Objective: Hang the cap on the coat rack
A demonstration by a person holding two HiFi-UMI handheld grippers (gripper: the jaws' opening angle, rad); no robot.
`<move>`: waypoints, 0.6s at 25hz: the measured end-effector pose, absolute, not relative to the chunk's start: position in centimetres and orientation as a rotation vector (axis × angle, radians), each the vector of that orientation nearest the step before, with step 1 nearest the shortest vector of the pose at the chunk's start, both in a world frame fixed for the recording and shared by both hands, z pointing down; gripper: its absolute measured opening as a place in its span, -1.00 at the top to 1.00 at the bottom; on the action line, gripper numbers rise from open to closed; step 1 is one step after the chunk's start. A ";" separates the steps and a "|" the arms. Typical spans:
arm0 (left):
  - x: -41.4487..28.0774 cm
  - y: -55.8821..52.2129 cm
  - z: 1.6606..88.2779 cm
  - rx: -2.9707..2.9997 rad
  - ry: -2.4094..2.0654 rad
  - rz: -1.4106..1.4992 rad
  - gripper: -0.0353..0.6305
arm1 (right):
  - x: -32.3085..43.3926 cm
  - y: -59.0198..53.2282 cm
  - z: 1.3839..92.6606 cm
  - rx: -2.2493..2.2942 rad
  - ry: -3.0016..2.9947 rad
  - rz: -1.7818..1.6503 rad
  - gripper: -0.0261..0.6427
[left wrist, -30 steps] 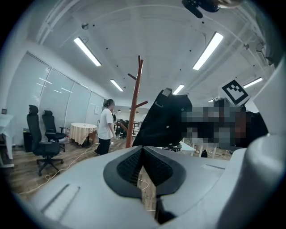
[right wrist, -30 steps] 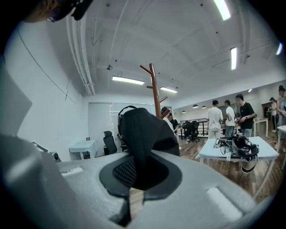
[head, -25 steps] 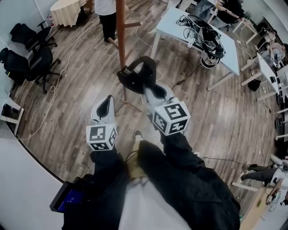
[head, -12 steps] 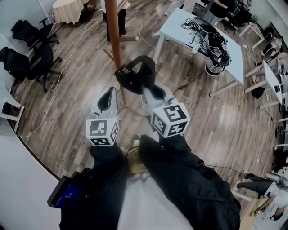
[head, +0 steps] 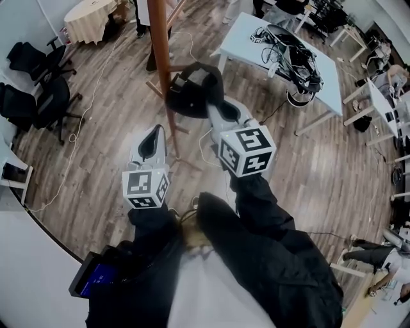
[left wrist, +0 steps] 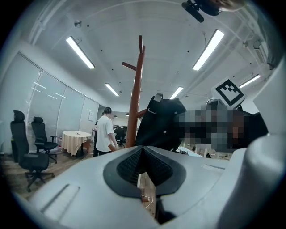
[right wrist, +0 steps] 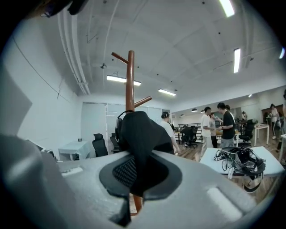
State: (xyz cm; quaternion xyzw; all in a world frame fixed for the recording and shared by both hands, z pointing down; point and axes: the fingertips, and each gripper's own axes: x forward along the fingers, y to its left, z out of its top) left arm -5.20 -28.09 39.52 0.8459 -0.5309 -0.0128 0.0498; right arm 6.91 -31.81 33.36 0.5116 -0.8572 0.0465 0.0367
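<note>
A black cap (head: 192, 90) hangs from my right gripper (head: 213, 107), which is shut on its fabric. It is held close against the right side of the brown wooden coat rack (head: 160, 64). In the right gripper view the cap (right wrist: 140, 134) bulges up out of the shut jaws (right wrist: 137, 176), in front of the rack's pole (right wrist: 130, 80) and its upper pegs. My left gripper (head: 154, 133) sits lower and to the left of the pole, shut with nothing in it. From the left gripper (left wrist: 143, 156) the cap (left wrist: 161, 123) shows just right of the rack (left wrist: 135, 98).
A white table (head: 320, 77) with cables and a headset stands to the right. Black office chairs (head: 38, 90) and a cloth-covered round table (head: 90, 19) are at the left. People stand in the room (right wrist: 223, 125). A white cable (head: 83, 122) lies on the wooden floor.
My right gripper has lifted the cap up and forward, closer to the rack's pole. The left gripper has stayed in place and remains shut.
</note>
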 end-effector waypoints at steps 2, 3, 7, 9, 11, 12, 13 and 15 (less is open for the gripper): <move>-6.7 -29.4 39.5 2.566 -1.606 -0.036 0.89 | 5.9 -33.8 33.2 1.577 -2.612 0.164 0.90; -7.5 -30.1 39.6 2.555 -1.604 -0.032 0.89 | 5.3 -34.7 33.5 1.568 -2.603 0.188 0.90; -8.6 -31.0 39.7 2.550 -1.584 -0.013 0.89 | 4.2 -37.0 35.8 1.530 -2.575 0.305 0.90; -8.6 -31.1 39.9 2.557 -1.569 -0.003 0.89 | 4.0 -37.4 36.8 1.517 -2.571 0.337 0.89; -8.8 -31.3 39.9 2.561 -1.560 0.005 0.89 | 3.5 -37.6 37.3 1.508 -2.586 0.344 0.87; -9.0 -31.5 39.9 2.563 -1.556 0.007 0.89 | 3.3 -37.6 37.3 1.510 -2.600 0.342 0.82; -9.1 -31.6 39.8 2.566 -1.553 0.006 0.89 | 3.2 -37.5 37.1 1.518 -2.616 0.338 0.65; -9.5 -31.9 39.6 2.571 -1.547 0.004 0.89 | 3.4 -36.7 36.6 1.549 -2.645 0.323 0.24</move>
